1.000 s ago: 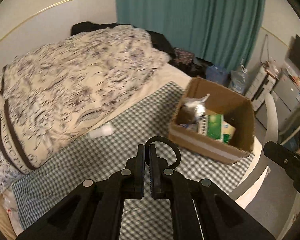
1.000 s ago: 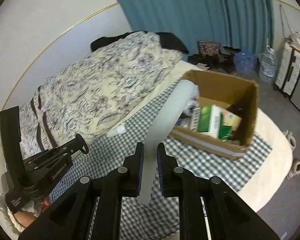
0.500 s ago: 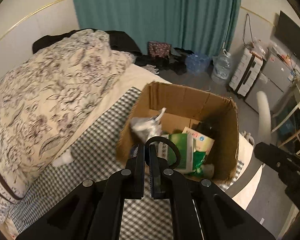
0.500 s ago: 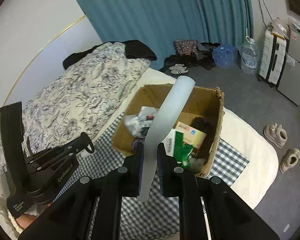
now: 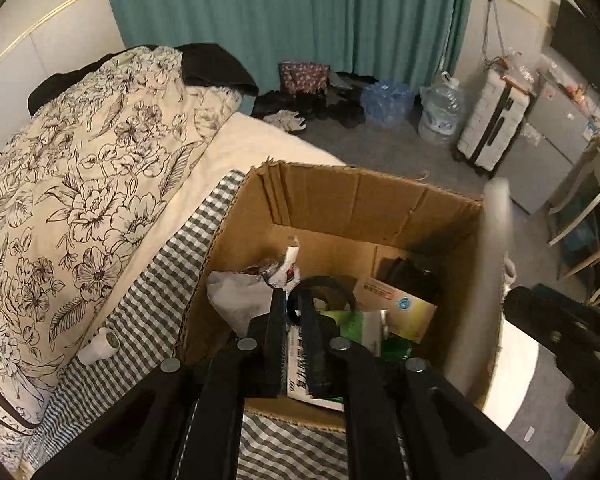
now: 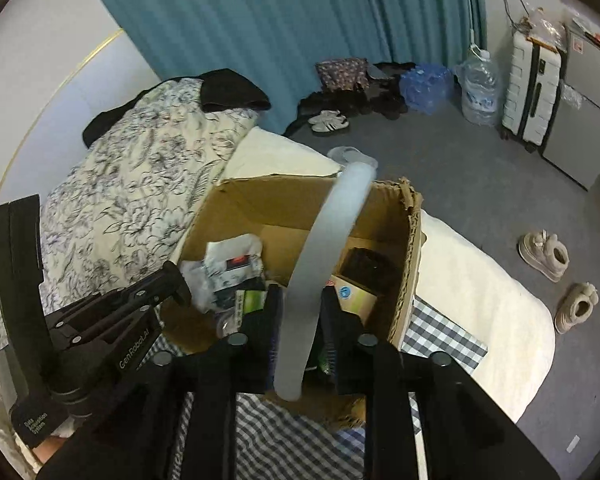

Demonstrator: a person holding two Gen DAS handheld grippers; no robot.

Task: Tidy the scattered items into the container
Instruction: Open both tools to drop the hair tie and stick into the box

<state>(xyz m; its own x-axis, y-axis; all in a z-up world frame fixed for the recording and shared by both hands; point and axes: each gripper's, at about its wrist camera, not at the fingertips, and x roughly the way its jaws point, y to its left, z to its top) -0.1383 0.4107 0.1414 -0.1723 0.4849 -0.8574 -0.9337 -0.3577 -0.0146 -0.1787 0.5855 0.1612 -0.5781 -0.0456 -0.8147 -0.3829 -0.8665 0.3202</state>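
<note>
— Cardboard box point(image 5: 340, 204) sits open on the checked cloth point(image 5: 156, 300) at the foot of the bed; inside lie a green packet point(image 5: 360, 328), a crumpled white wrapper point(image 5: 240, 296) and a dark item in the far corner.
— And the two tools?
— Left gripper point(image 5: 292, 312) hangs above the box's near side, its jaws nearly together and pinching a black ring point(image 5: 324, 284). Right gripper point(image 6: 298, 312) hangs over the same box, jaws pressed against a long pale strip point(image 6: 328, 240) that reaches past the far rim.
— Anything outside it?
— A small white tube point(image 5: 100, 346) lies on the cloth beside the flowered quilt point(image 5: 80, 180). Shoes point(image 6: 544, 256) stand on the grey floor.
</note>
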